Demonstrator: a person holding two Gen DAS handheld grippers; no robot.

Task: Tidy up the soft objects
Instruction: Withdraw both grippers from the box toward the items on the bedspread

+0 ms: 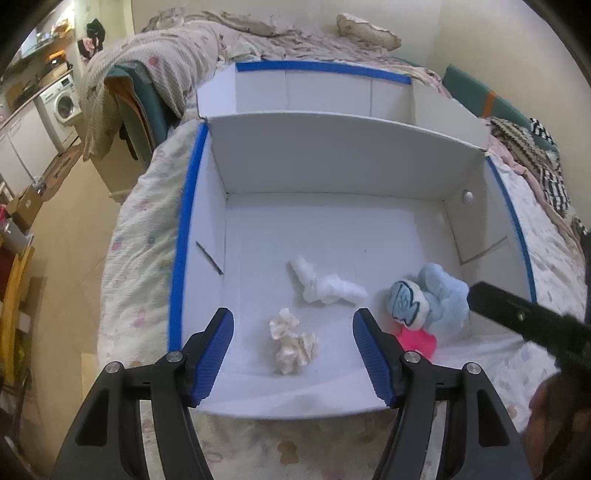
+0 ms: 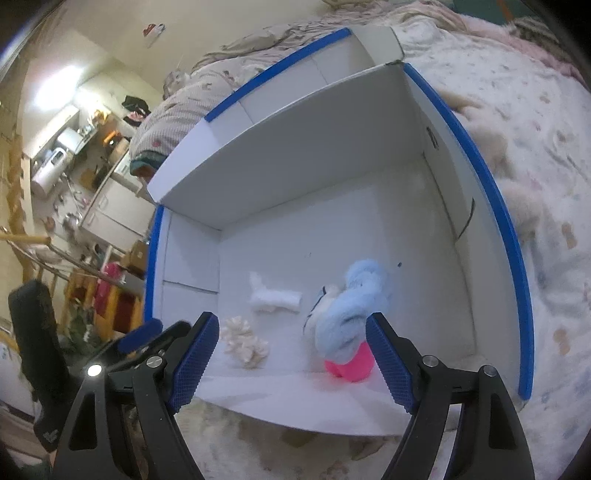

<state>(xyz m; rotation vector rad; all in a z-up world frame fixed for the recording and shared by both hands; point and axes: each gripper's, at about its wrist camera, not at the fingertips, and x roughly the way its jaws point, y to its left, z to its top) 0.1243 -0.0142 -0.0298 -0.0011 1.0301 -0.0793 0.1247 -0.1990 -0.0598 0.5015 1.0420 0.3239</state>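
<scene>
A white box with blue tape on its rim (image 1: 184, 229) (image 2: 491, 192) lies on a bed, split by a divider wall (image 1: 332, 147). In its near compartment lie a cream ruffled soft piece (image 1: 291, 341) (image 2: 245, 341), a white twisted fluffy piece (image 1: 325, 284) (image 2: 271, 295), and a light blue plush (image 1: 436, 299) (image 2: 351, 310) resting on a pink object (image 1: 419, 341) (image 2: 354, 365). My left gripper (image 1: 293, 354) is open and empty above the cream piece. My right gripper (image 2: 291, 358) is open and empty, near the blue plush; its body shows in the left wrist view (image 1: 517, 317).
The box's far compartment (image 1: 325, 92) lies behind the divider. A floral quilt (image 1: 140, 258) (image 2: 546, 155) surrounds the box. Bedding and a pillow (image 1: 369, 29) are piled at the back. A kitchen area with a washing machine (image 1: 61, 103) lies off the bed's left side.
</scene>
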